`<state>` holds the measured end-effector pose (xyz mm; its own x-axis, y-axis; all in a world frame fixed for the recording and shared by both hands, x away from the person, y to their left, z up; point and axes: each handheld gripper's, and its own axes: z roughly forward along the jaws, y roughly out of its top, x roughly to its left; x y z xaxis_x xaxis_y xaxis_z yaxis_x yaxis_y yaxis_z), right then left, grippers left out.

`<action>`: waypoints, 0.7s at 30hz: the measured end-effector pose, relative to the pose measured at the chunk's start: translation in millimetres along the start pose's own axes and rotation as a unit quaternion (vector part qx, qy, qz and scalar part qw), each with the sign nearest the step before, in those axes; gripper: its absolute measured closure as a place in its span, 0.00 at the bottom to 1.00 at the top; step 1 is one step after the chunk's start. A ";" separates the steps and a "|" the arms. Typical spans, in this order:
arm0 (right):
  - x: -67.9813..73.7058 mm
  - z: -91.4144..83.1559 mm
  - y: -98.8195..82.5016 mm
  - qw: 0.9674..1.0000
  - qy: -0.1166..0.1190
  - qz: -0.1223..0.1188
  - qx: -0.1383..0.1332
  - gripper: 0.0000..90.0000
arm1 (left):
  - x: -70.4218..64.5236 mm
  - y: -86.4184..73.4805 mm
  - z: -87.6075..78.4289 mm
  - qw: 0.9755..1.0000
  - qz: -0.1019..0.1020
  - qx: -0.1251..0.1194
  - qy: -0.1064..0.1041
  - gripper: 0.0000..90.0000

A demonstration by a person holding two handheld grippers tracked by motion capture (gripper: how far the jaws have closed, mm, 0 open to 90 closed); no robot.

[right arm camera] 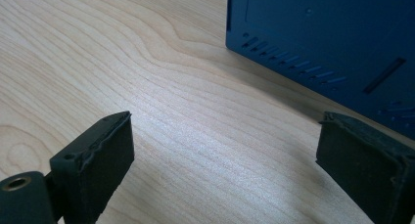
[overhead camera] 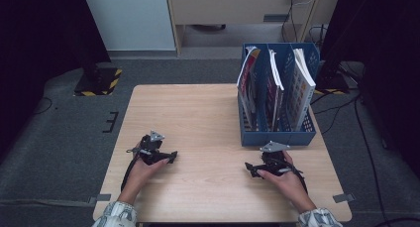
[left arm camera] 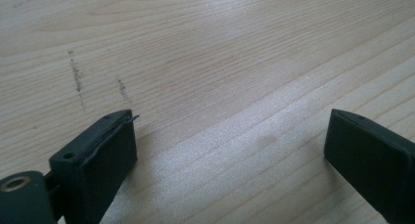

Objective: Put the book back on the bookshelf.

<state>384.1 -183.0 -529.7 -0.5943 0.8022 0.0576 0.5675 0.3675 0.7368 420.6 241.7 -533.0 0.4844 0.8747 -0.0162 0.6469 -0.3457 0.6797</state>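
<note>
Both pairs of blocky black rubber fingers (left arm camera: 98, 150) are spread wide with nothing gripped, seen low over the pale, fine-grained wooden table (overhead camera: 198, 113). The left gripper (overhead camera: 171, 156) is held at the near left, the right gripper (overhead camera: 249, 168) at the near right. Just beyond the right gripper, a blue slotted plastic file rack (overhead camera: 277, 137) is stood, with glossy magazines (overhead camera: 302, 83) slotted upright inside.

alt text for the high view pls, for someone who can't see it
A person's two hands rest on a light wooden table, each holding black tongs: the left tongs and the right tongs. A blue file rack with upright books stands just beyond the right hand.
</note>
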 end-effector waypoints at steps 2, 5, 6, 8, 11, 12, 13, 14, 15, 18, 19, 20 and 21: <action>-0.3 0.9 -0.2 1.000 0.000 0.001 0.001 0.08 | -0.3 -0.3 0.5 1.000 0.002 -0.001 0.002 0.05; -0.9 3.1 -0.7 1.000 -0.004 0.003 0.004 0.08 | -1.2 -0.5 0.9 1.000 0.006 0.000 0.004 0.04; -1.1 3.7 -1.0 1.000 -0.005 0.002 0.006 0.08 | -1.3 -0.6 1.1 1.000 0.006 -0.001 0.004 0.04; -0.5 4.9 -1.8 1.000 -0.006 0.005 0.010 0.08 | -1.2 -0.8 1.2 1.000 0.006 -0.002 0.004 0.04; 0.2 7.4 -2.9 1.000 -0.006 0.003 0.017 0.07 | -1.3 -1.0 1.4 1.000 0.006 -0.003 0.004 0.03; 0.7 8.6 -3.3 1.000 -0.008 -0.002 0.014 0.07 | -1.3 -1.1 1.4 1.000 0.006 -0.003 0.004 0.03; 0.9 8.6 -3.1 1.000 -0.008 -0.003 0.016 0.07 | -1.3 -1.1 1.4 1.000 0.006 -0.003 0.004 0.03; 1.6 9.2 -3.2 1.000 -0.009 -0.003 0.014 0.07 | -1.3 -1.2 1.4 1.000 0.006 -0.004 0.004 0.03; 2.1 9.6 -3.2 1.000 -0.011 -0.003 0.014 0.07 | -1.4 -1.2 1.5 1.000 0.006 -0.004 0.004 0.03; 4.0 10.8 -2.7 1.000 -0.015 -0.017 0.019 0.06 | -1.6 -1.4 1.7 1.000 0.006 -0.005 0.004 0.03; 4.4 11.0 -2.7 1.000 -0.015 -0.018 0.019 0.05 | -1.6 -1.5 1.8 1.000 0.006 -0.006 0.004 0.03; 4.9 11.4 -2.6 1.000 -0.016 -0.017 0.018 0.05 | -1.7 -1.8 1.9 1.000 0.006 -0.007 0.005 0.03; 5.0 11.5 -2.6 1.000 -0.016 -0.017 0.017 0.05 | -1.8 -2.0 1.9 1.000 0.006 -0.008 0.005 0.03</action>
<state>386.2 -174.5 -539.1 -0.5948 0.8038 0.0112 0.5676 0.4101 0.7140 419.6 240.2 -535.7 0.4864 0.8737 -0.0006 0.6316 -0.3511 0.6912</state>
